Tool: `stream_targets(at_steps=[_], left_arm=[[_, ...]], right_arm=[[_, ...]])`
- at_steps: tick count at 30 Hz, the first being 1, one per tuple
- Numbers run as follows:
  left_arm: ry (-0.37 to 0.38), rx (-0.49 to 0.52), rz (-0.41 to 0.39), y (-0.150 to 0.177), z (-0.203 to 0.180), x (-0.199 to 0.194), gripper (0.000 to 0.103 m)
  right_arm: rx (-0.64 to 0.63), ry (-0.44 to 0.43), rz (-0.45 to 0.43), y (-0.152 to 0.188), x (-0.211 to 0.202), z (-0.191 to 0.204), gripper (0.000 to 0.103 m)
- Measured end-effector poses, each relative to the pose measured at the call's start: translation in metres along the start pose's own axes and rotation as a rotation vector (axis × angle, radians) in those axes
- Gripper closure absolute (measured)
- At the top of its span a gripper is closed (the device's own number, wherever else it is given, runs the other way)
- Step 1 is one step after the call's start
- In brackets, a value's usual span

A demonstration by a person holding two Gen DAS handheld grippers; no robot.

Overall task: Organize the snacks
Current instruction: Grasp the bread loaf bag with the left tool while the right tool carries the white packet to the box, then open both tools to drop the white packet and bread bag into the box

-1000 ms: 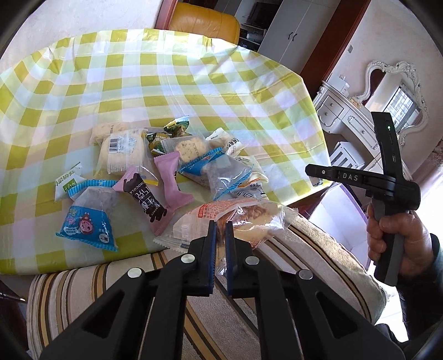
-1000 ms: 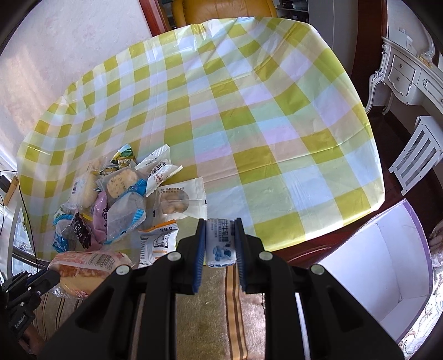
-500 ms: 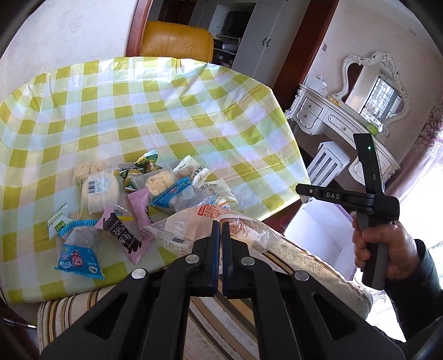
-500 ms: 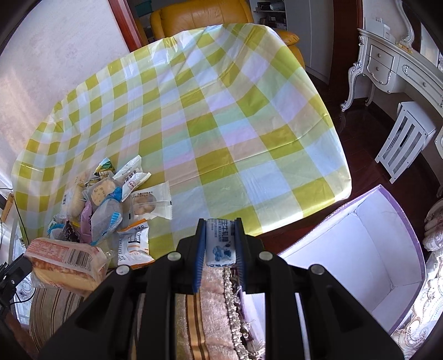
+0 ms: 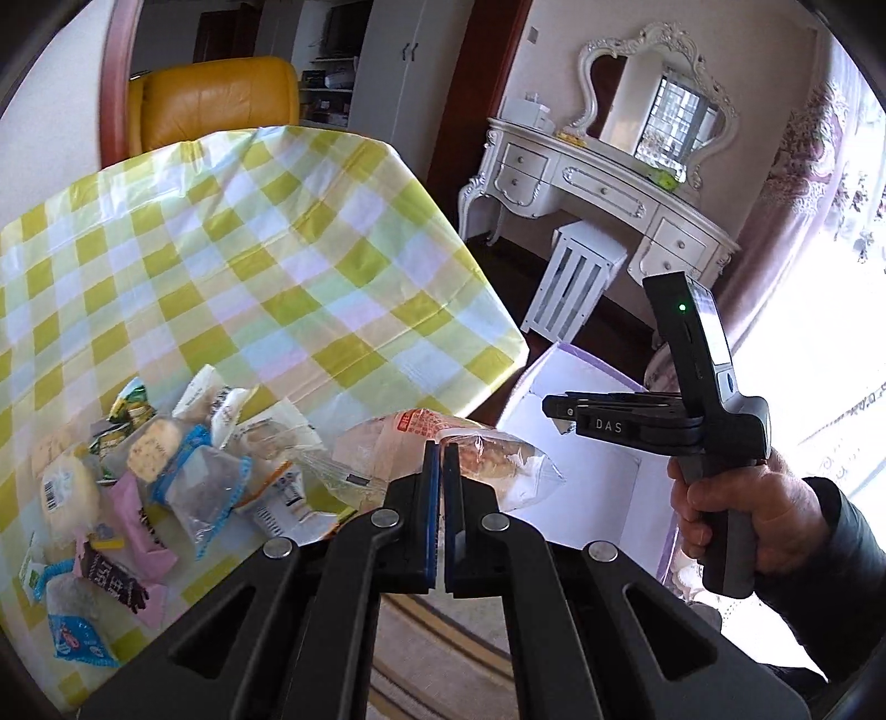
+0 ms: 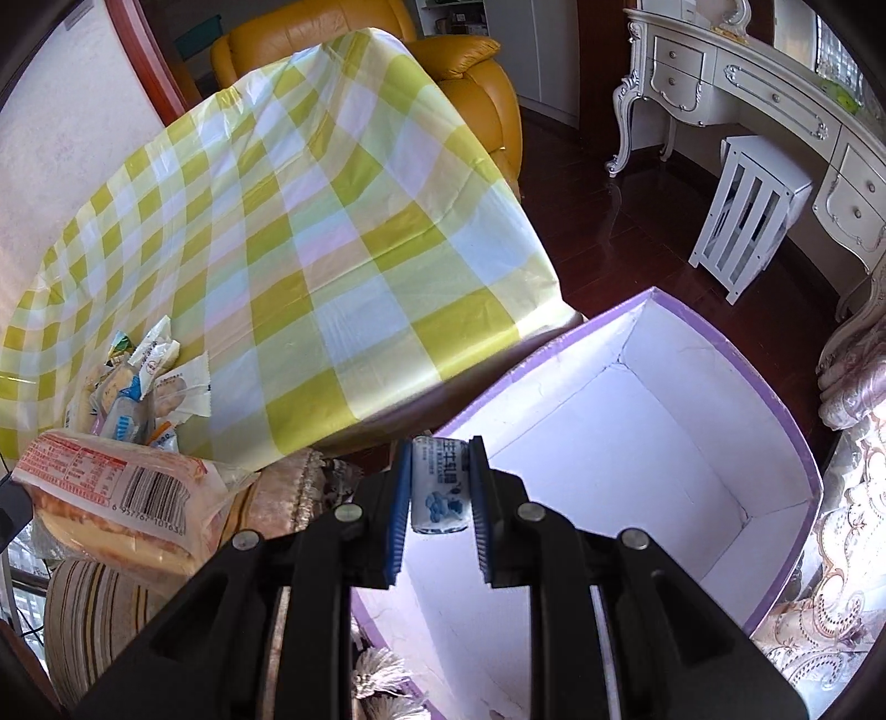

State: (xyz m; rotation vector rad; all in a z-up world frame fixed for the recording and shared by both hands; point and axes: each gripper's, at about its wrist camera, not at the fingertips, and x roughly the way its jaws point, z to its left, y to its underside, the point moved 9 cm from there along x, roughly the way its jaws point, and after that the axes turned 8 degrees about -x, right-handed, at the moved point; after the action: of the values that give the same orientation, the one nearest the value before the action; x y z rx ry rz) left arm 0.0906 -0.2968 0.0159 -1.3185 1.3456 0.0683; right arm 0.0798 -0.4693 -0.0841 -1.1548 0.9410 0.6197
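Observation:
My left gripper (image 5: 442, 451) is shut on the clear wrapper of a bread packet (image 5: 487, 462), held in the air beyond the table's near edge. The same bread packet (image 6: 111, 498) shows at the lower left of the right wrist view. My right gripper (image 6: 440, 487) is shut on a small white-and-blue snack pack (image 6: 440, 484), held over the near rim of an open white box with a purple rim (image 6: 637, 432). In the left wrist view the right gripper (image 5: 559, 410) hangs above that box (image 5: 581, 399), gripped by a hand (image 5: 747, 509). A pile of wrapped snacks (image 5: 166, 471) lies on the checked tablecloth (image 5: 249, 266).
A striped cushion (image 6: 99, 609) sits under the table's near edge. Beyond the box stand a white slatted stool (image 6: 747, 221) and a white dressing table (image 5: 598, 183) with a mirror. A yellow armchair (image 6: 387, 44) is behind the table. A floral curtain (image 6: 841, 498) hangs at the right.
Both grippers have swung right, away from the snack pile toward the box. The bread packet has left the table with the left gripper. The right gripper now hangs over the box rim.

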Motion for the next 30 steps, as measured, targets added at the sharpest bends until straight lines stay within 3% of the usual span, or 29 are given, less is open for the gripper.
stream_targets(at_steps=[9,16,18,19,20,21,22,24,27,30], left_arm=[[0.041,0.154,0.199,0.037,-0.064,0.083,0.103],[0.046,0.151,0.285,0.052,-0.069,0.104,0.103],[0.049,0.127,0.300,0.053,-0.066,0.107,0.103],[0.048,0.120,0.302,0.053,-0.065,0.108,0.102],[0.042,0.113,0.306,0.053,-0.063,0.108,0.098],[0.034,0.107,0.308,0.053,-0.062,0.108,0.094],[0.031,0.101,0.306,0.053,-0.060,0.108,0.090],[0.025,0.083,0.285,0.050,-0.056,0.103,0.065],[0.014,0.048,0.237,0.044,-0.046,0.089,0.041],[-0.011,-0.005,0.187,0.040,-0.026,0.068,0.032]], right_arm=[[0.084,0.044,0.119,0.044,0.046,-0.052,0.083],[0.107,0.028,0.153,0.064,0.061,-0.065,0.082],[0.106,0.018,0.167,0.068,0.064,-0.065,0.073],[0.105,0.016,0.173,0.069,0.066,-0.064,0.059],[0.103,0.018,0.176,0.069,0.066,-0.064,0.045],[0.095,0.015,0.175,0.069,0.067,-0.062,0.041],[0.080,0.013,0.173,0.067,0.067,-0.057,0.040],[0.031,0.012,0.175,0.064,0.067,-0.048,0.040],[-0.054,-0.007,0.194,0.060,0.075,-0.024,0.040],[-0.114,-0.035,0.215,0.057,0.087,0.000,0.040]])
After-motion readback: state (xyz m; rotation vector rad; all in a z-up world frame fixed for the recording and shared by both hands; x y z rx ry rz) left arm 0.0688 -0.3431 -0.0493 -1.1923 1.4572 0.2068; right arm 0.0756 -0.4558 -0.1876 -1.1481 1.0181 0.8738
